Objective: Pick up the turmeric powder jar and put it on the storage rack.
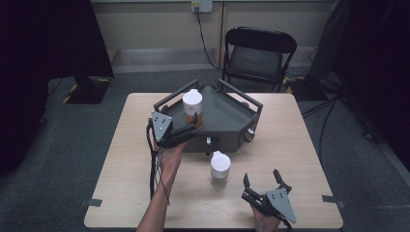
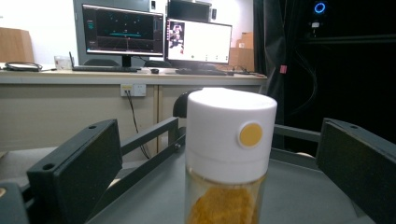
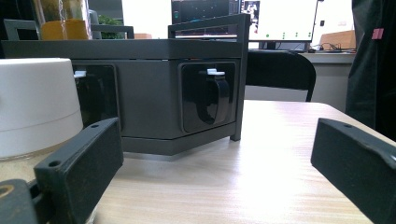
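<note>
My left claw (image 1: 192, 124) stands wide open with nothing gripped; in the left gripper view its jaws flank the jar on the tray (image 2: 227, 158) with clear air on both sides. I see a white cap with a small yellow dot over a clear body holding something orange-yellow. I judge it stiff and light to moderate in weight, and the clear body is probably smooth and slick, perhaps breakable. The cap is wider than the body, so I would close on the clear wall just under the cap, where the lip can catch if it slips. Gripping the cap alone could pull it loose, though I can't tell how it fastens.

That jar stands upright on the grey tray (image 1: 232, 118), toward its 9 o'clock edge.

My right claw (image 1: 261, 181) is open just as wide and holds nothing, low over the bench (image 1: 285, 145) at about 5 o'clock. The second jar (image 1: 220, 166) stands on the bench at 6 o'clock from the tray, just off that claw's 10 o'clock.

By count: two white-capped jars, one tray, two claws, one folding chair (image 1: 258, 53) beyond the bench at 12 o'clock.
</note>
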Motion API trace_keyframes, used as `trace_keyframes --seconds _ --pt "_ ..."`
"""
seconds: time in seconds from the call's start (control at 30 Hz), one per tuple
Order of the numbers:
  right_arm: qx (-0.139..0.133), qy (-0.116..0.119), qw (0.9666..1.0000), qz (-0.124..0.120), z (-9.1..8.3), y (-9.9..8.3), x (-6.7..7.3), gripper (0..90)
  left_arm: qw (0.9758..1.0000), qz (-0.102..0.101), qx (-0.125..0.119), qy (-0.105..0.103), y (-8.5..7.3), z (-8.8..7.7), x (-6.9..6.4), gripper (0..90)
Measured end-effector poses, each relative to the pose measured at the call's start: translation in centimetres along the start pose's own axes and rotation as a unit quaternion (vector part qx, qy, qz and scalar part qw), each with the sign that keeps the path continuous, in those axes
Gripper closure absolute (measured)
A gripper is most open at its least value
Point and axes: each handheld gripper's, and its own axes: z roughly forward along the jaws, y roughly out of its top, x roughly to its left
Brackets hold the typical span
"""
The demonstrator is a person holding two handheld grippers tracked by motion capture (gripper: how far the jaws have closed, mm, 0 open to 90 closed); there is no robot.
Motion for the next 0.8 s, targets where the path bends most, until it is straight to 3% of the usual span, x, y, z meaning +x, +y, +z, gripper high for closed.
trace_keyframes --seconds 0.43,0.8 --pt "0.0 0.0 1.0 0.0 0.0 0.0 0.0 0.9 0.9999 -0.003 -0.009 -0.007 -0.8 -2.4 0.1 0.0" --pt "0.0 0.0 1.0 0.0 0.0 0.0 0.0 0.9 0.9996 0.005 -0.023 -0.017 -1.4 -4.7 -0.7 0.1"
